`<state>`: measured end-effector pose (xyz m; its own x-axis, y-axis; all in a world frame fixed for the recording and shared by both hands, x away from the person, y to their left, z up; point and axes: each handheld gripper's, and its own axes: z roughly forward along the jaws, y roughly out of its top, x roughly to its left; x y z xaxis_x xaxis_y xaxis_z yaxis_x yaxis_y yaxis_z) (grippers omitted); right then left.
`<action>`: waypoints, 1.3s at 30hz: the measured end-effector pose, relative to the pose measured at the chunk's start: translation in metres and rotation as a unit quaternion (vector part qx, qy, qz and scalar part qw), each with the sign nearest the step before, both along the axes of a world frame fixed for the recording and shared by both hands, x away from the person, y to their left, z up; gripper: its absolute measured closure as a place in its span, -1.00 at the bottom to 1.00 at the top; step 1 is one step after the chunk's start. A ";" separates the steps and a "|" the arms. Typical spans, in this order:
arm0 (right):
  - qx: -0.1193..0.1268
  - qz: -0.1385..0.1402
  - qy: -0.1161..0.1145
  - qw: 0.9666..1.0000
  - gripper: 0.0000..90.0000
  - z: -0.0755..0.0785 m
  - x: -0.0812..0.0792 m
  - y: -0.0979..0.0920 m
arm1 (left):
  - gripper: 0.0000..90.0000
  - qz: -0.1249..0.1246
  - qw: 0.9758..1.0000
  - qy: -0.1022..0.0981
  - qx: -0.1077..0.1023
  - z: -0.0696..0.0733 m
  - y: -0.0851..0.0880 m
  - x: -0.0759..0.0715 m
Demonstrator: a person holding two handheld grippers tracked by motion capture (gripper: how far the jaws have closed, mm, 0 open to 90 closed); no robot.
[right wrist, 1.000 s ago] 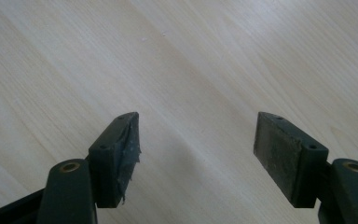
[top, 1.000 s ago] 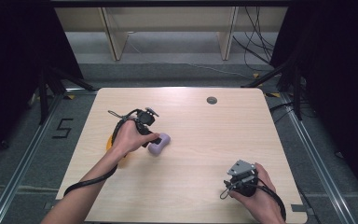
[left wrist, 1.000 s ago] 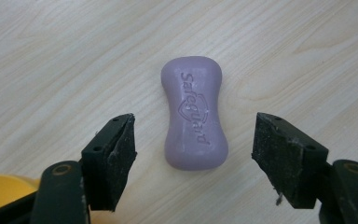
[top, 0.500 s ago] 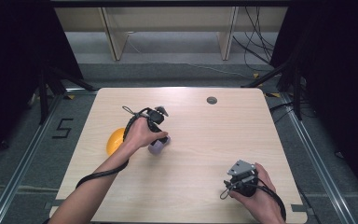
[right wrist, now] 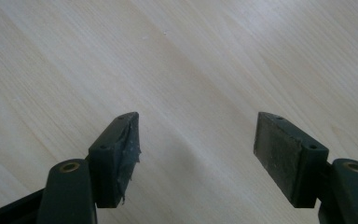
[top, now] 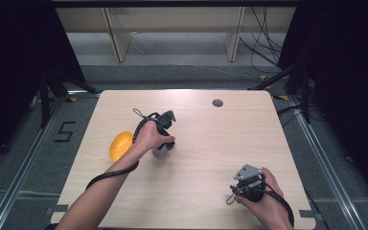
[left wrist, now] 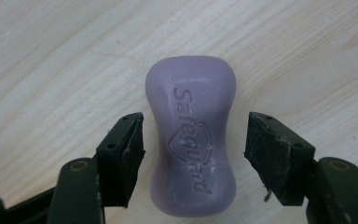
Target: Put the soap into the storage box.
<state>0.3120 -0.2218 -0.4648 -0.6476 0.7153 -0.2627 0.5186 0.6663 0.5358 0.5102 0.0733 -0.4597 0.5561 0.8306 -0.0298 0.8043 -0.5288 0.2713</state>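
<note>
Lay flat on the pale wooden counter (left wrist: 51, 46), the lilac waisted soap bar (left wrist: 191, 140), long axis running straight between the jaws. Left claw (left wrist: 193, 140) released but just closing, pads apart from both narrow sides. Right claw (right wrist: 196, 149) released over bare wood, well apart, near right.

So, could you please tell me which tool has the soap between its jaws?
The left tool: its jaws flank the purple soap; the right tool has bare table.

"Safeguard" embossed on purple soap bar (left wrist: 191, 135); "5" on floor (top: 64, 131).
</note>
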 end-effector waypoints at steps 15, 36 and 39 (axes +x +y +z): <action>-0.002 0.003 -0.002 1.000 -0.29 0.000 0.000 -0.001 | -0.09 0.002 0.999 0.031 0.013 -0.015 0.000 0.010; -0.003 0.001 -0.003 1.000 -0.29 0.000 0.000 -0.002 | 0.07 0.007 0.997 0.066 0.028 -0.013 0.000 0.008; -0.003 0.001 -0.004 1.000 -0.29 0.000 0.000 -0.002 | 0.08 0.003 0.999 0.047 0.017 -0.011 0.001 0.005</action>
<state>0.3122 -0.2234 -0.4653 -0.6463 0.7126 -0.2729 0.5128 0.6705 0.5361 0.5148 0.0744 -0.4709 0.5464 0.8359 -0.0529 0.8291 -0.5308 0.1755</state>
